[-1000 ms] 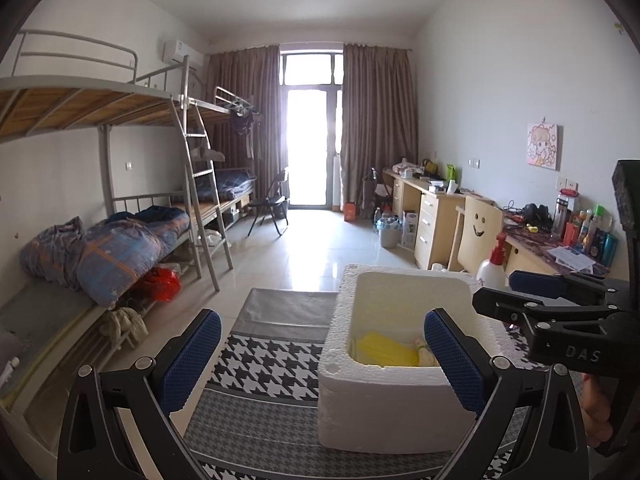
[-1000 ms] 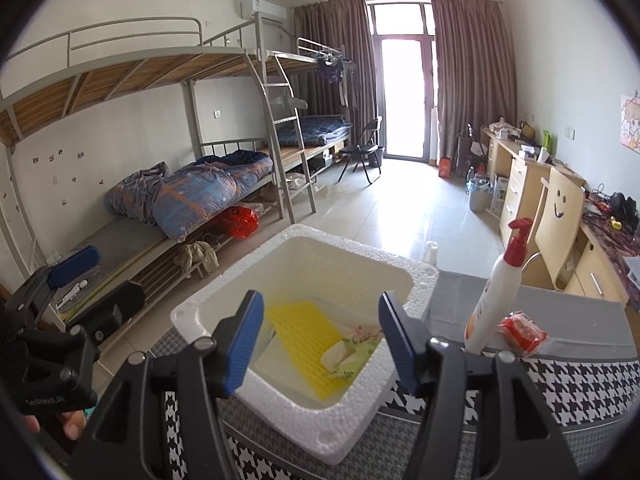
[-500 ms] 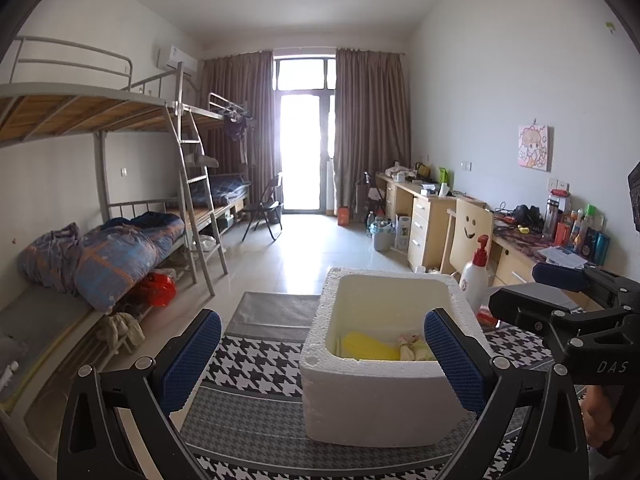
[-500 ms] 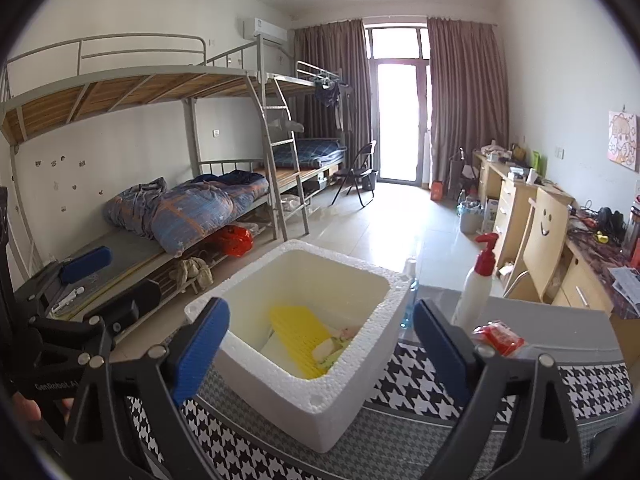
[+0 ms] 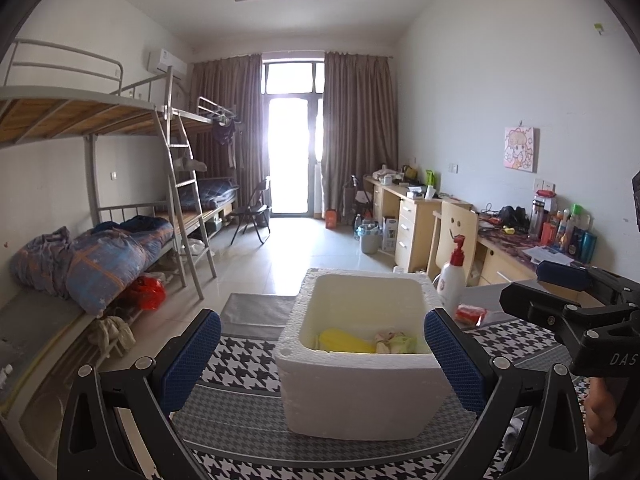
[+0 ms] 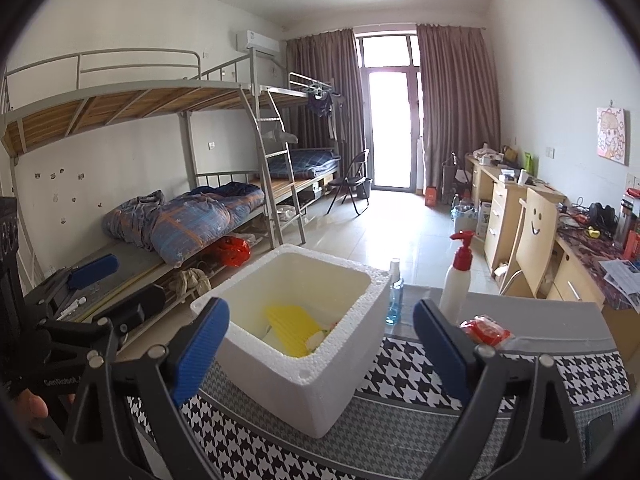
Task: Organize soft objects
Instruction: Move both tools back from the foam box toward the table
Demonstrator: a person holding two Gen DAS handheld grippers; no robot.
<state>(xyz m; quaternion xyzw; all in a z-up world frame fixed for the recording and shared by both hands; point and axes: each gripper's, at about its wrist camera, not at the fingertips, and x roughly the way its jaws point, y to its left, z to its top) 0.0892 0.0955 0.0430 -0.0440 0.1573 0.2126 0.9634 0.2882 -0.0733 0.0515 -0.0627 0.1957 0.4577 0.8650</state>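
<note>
Clearly stood wide apart, both pairs of blue-padded jaws, with nothing between them. Left gripper (image 5: pixel 322 354) filled the bottom of the left wrist view, blue pads framing the white styrofoam box (image 5: pixel 362 394) at lower centre without touching it. Right gripper (image 6: pixel 320 344) sat likewise at the bottom of the right wrist view, released and empty, with the same box (image 6: pixel 320 376) just beyond the left pad. Also showed at the right edge of the left wrist view, black frame and one blue pad, with part of a hand (image 5: pixel 600 416) below it.

Rested on a black-and-white houndstooth cloth (image 5: pixel 240 360) with a grey border, that box, open at the top. Inside lay a flat yellow ribbed piece (image 5: pixel 344 342) toward the left and a small pale crumpled soft object (image 5: pixel 394 342) with pink and green patches beside it on the right; exact nature too small to tell. Partly hidden behind the box wall in the right wrist view, that soft bundle (image 6: pixel 320 336), touching the yellow piece (image 6: pixel 292 330).

Stood right of the box a white pump bottle with a red top (image 6: pixel 456 284), a small clear spray bottle of blue liquid (image 6: pixel 394 292) near the box corner, and a red plastic packet (image 6: pixel 486 330) lying flat on the cloth.

Filled the left of both frames a grey metal bunk bed (image 5: pixel 92 120) with a rumpled blue quilt (image 5: pixel 104 258).
</note>
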